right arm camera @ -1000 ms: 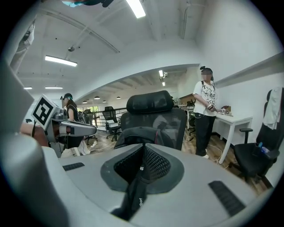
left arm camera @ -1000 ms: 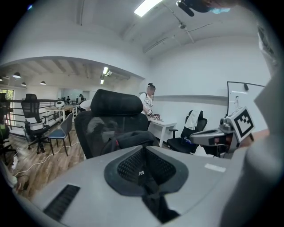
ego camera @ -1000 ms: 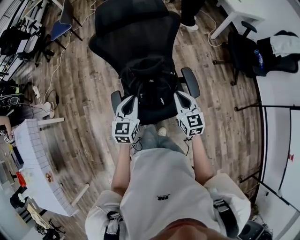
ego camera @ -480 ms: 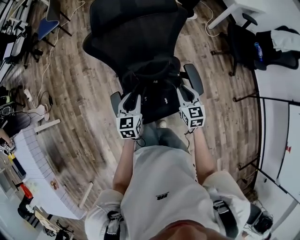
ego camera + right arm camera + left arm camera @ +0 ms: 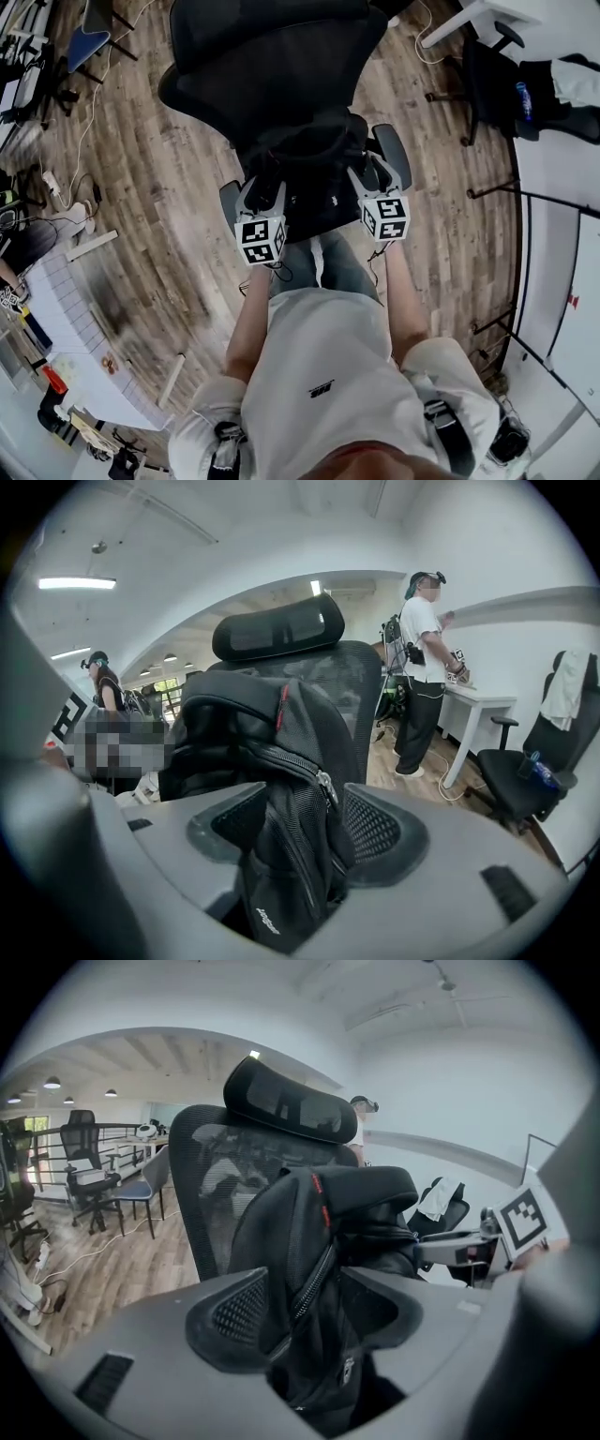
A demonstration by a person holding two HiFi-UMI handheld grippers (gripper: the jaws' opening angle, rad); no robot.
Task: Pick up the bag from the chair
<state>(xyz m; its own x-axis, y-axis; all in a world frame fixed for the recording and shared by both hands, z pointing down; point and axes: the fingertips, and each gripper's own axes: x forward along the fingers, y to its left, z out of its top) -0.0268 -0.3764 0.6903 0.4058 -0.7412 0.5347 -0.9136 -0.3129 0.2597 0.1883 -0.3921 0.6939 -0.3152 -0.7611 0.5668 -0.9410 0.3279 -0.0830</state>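
A black backpack (image 5: 309,150) stands upright on the seat of a black mesh office chair (image 5: 272,66), leaning on the backrest. My left gripper (image 5: 265,183) is at the bag's left side and my right gripper (image 5: 368,171) at its right side. In the left gripper view the jaws of my left gripper (image 5: 305,1321) pinch the backpack (image 5: 319,1222) fabric beside a zipper. In the right gripper view my right gripper (image 5: 295,841) holds bunched fabric of the backpack (image 5: 253,733) between its pads. The bag's base is hidden.
The chair's armrest (image 5: 392,155) sits just outside my right gripper. Another black chair (image 5: 487,84) with clothes stands at the far right by a white desk (image 5: 469,19). A person (image 5: 427,667) stands at that desk. A white table (image 5: 66,328) and floor cables lie left.
Both grippers have moved forward a little along the backpack's sides, and the chair now sits slightly higher in the head view.
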